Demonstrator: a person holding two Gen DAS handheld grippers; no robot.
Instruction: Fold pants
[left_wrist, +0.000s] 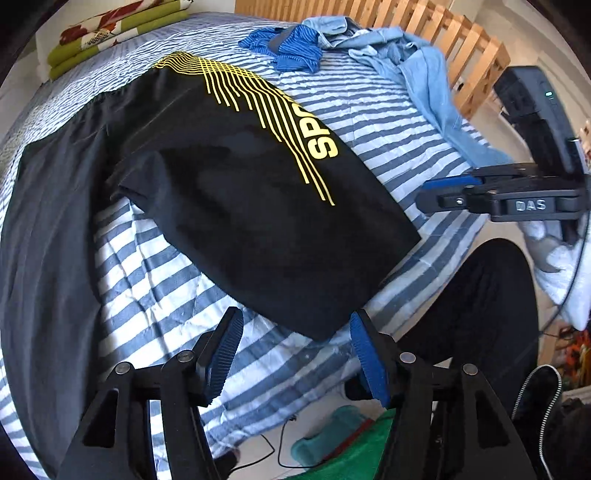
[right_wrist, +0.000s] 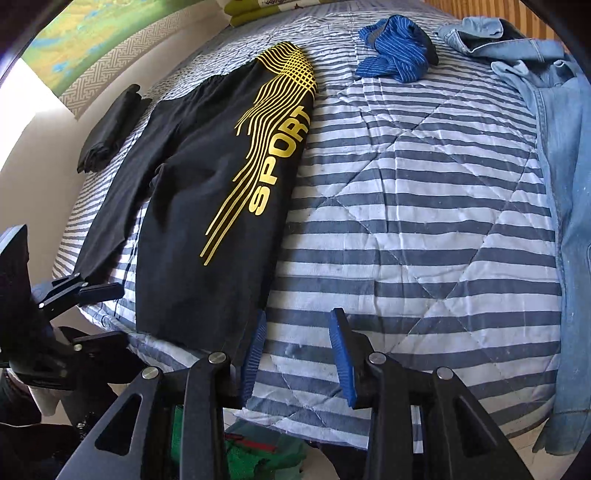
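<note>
Tongs first: left tongs (left_wrist: 295, 354) are spread wide with nothing between the blue pads, hovering just off the near hem of the black pants (left_wrist: 229, 192). Right tongs (right_wrist: 297, 354) are parted too, a bit narrower by the look of it, also empty, sitting over bare quilt just beside the pants' hem on the side with the yellow print. So both are released, not gripping anything.

The pants are laid out flat on the striped bed quilt (right_wrist: 424, 206), waistband at the far end, legs running toward the near edge of the bed, one leg already lying partly over the other. My guess is they've been spread like that so the hem corners are easy to pinch, and both tongs are lined up at that hem end, ready to grab and carry it up toward the waistband.

Further out from the pants: a crumpled blue striped garment (right_wrist: 399, 51) past the waistband, denim clothes (right_wrist: 554, 122) well off to the print side, and a small folded dark item (right_wrist: 110, 125) on the opposite side.
</note>
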